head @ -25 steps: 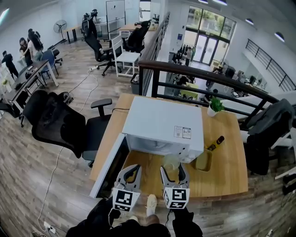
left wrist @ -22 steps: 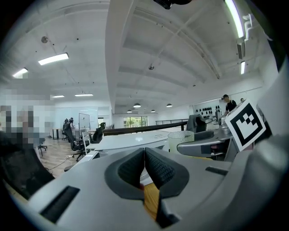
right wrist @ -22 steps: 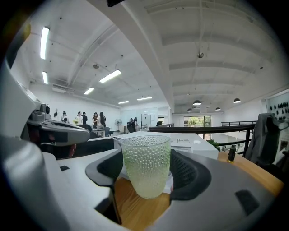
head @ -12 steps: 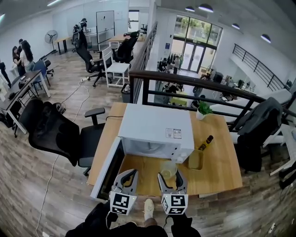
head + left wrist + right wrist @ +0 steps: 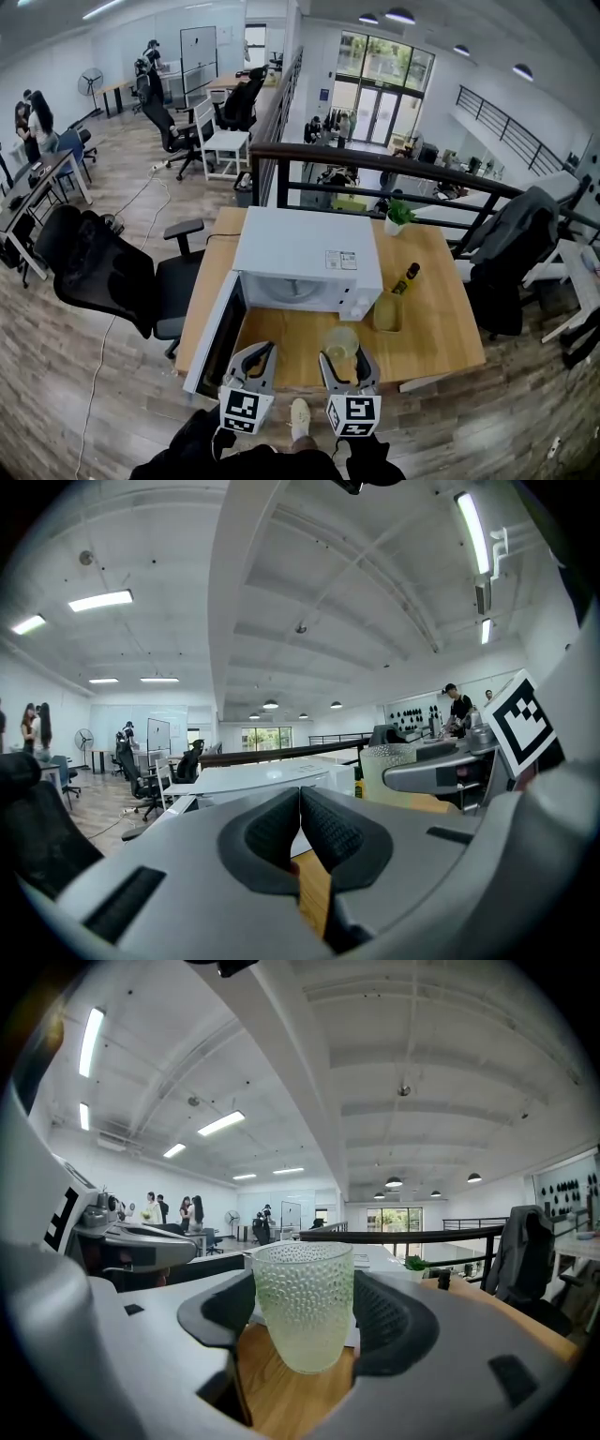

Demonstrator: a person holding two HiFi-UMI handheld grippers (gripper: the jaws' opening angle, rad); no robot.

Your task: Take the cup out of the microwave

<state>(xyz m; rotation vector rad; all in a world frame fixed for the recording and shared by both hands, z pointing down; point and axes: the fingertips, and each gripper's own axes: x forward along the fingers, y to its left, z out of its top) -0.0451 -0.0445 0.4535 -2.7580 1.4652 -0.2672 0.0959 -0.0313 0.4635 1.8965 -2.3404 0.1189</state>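
A clear, dimpled cup stands upright between my right gripper's pads, which are shut on its sides. In the head view the cup hangs over the wooden table, just in front of the white microwave, whose door stands swung open to the left. My right gripper is near the table's front edge. To its left, my left gripper is shut with nothing in it, its pads meeting. From the left gripper view the cup shows at the right.
A yellow-green container and a dark bottle stand right of the microwave, with a small potted plant at the table's far edge. A black office chair is to the left, a jacket-draped chair to the right, and a railing behind.
Both grippers have drawn back from the microwave toward the table's front edge, the right one carrying the cup away from the opening. The jaws have stayed as they were.
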